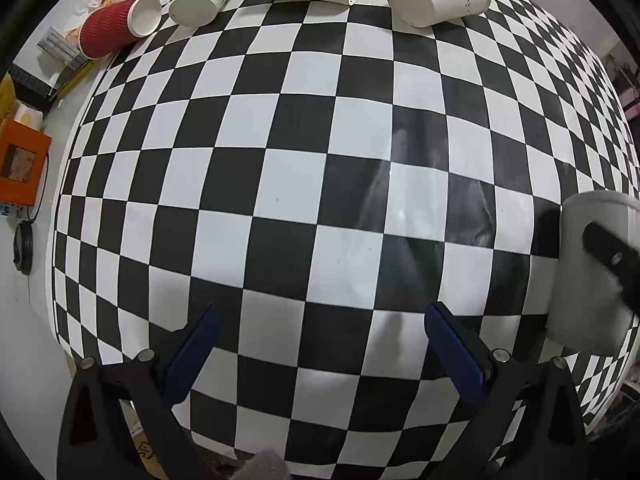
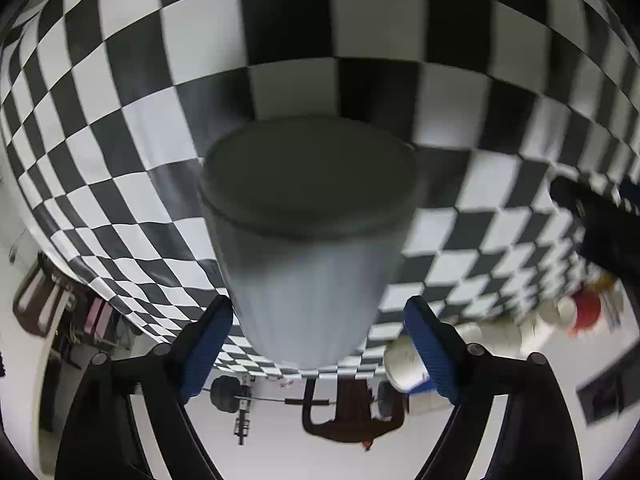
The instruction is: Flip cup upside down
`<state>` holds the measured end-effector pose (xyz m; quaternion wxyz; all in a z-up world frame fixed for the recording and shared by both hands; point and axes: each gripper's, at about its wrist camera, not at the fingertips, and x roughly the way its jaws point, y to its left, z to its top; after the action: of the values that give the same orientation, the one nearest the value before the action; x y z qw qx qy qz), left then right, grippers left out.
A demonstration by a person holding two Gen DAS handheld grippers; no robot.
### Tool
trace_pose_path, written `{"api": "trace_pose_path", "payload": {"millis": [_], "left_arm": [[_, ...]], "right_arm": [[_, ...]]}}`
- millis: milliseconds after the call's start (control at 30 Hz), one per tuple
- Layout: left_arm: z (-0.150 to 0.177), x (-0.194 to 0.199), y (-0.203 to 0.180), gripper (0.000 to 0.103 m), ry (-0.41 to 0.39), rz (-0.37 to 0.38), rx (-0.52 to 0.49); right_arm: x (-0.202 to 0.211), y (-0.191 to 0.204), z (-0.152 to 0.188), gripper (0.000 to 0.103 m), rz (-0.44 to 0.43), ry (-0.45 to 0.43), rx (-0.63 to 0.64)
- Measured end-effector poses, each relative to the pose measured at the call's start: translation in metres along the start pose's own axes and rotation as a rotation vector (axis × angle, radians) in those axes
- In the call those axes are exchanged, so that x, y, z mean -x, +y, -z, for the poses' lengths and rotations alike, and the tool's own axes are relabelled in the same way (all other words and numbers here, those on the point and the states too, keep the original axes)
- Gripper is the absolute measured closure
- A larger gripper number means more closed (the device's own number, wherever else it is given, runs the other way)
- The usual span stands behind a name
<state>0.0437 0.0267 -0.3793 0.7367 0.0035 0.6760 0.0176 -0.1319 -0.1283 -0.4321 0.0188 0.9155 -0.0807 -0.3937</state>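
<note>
Right wrist — cup (image 2: 308,240) between fingers (image 2: 208,344)

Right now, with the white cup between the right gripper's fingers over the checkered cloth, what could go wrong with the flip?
1. The right gripper frames the white cup, but the view is blurred and pad contact is unclear, so it could slip mid-turn.
2. The cup sits near the checkered cloth's right edge in the left wrist view; a tipped landing might roll it off.
3. The left gripper is open and empty, so no backup support.
</note>
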Motion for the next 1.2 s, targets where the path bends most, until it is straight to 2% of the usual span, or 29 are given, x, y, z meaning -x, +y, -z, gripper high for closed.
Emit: {"api": "trace_pose_path", "payload": {"millis": [100,200,300,367,567,733,1000,1200], "left_arm": [[-0.007,-0.003,0.004,0.000,-0.004,-0.002,-0.002],[-0.023,-0.006,0.015,0.000,-0.015,-0.005,-0.008],[-0.029,0.002,0.028,0.000,-0.023,-0.014,-0.007],[-0.034,0.003,0.036,0.000,-0.030,-0.020,-0.003],[-0.055,0.013,0.055,0.000,-0.069,-0.041,-0.004],[-0.071,0.017,0.064,0.000,-0.091,-0.044,-0.010],[-0.079,0.022,0.059,0.000,-0.117,-0.042,-0.017],[-0.089,0.016,0.063,0.000,-0.115,-0.038,-0.023]], "right_arm": [[-0.007,0.002,-0.007,0.018,-0.012,-0.019,0.029],[-0.008,0.003,-0.014,0.018,-0.031,-0.032,-0.005],[-0.010,-0.004,-0.010,0.019,-0.066,-0.050,-0.077],[-0.009,-0.014,-0.004,0.019,-0.114,-0.058,-0.180],[-0.011,-0.056,0.034,0.019,-0.324,-0.084,-0.638],[-0.024,-0.076,0.089,0.019,-0.539,-0.122,-1.052],[-0.061,-0.069,0.147,0.019,-0.832,-0.154,-1.584],[-0.083,-0.051,0.165,0.019,-1.043,-0.236,-1.928]]}}
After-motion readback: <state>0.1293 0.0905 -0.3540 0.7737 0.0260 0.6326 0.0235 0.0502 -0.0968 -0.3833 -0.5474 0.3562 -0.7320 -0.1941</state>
